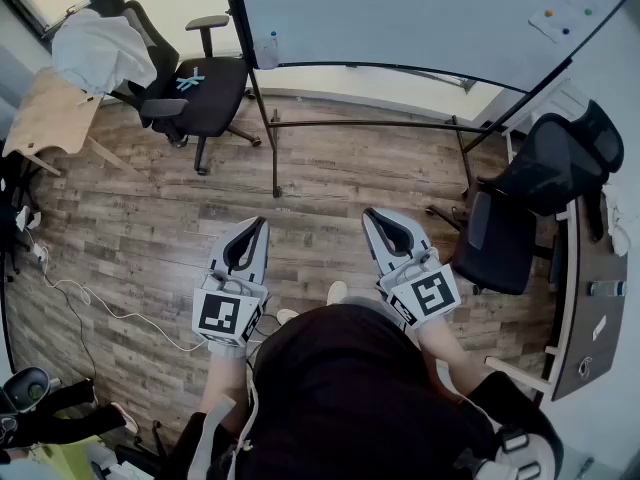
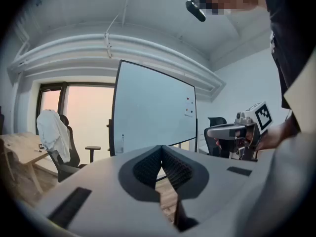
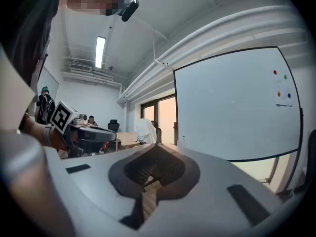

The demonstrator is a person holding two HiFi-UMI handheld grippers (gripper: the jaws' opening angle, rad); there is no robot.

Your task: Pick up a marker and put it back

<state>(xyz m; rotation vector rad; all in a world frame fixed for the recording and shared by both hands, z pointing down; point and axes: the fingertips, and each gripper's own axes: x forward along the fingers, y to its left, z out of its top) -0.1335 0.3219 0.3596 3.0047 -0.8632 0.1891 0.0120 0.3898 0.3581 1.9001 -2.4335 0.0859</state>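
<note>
Our left hand-held gripper point(image 1: 258, 224) and right hand-held gripper point(image 1: 371, 215) hang clenched on nothing at lower centre. The likely marker point(image 1: 272, 38) (too small to be sure) sits at the whiteboard's point(image 1: 420, 18) left edge, upper centre. We should step close, then spread one gripper's jaws squarely across its barrel.

Soft, even daylight fills the room. The window point(image 2: 84, 112) glows pinkish and overexposed in the left gripper view, and a ceiling strip light point(image 3: 100, 51) flares in the right gripper view. All 3 views bend strongly at the edges, and the 2 gripper views have dark corners. Close to the lens, the left gripper point(image 2: 161, 149) looks soft. The wooden floor point(image 1: 330, 188) carries only faint shadows.
</note>
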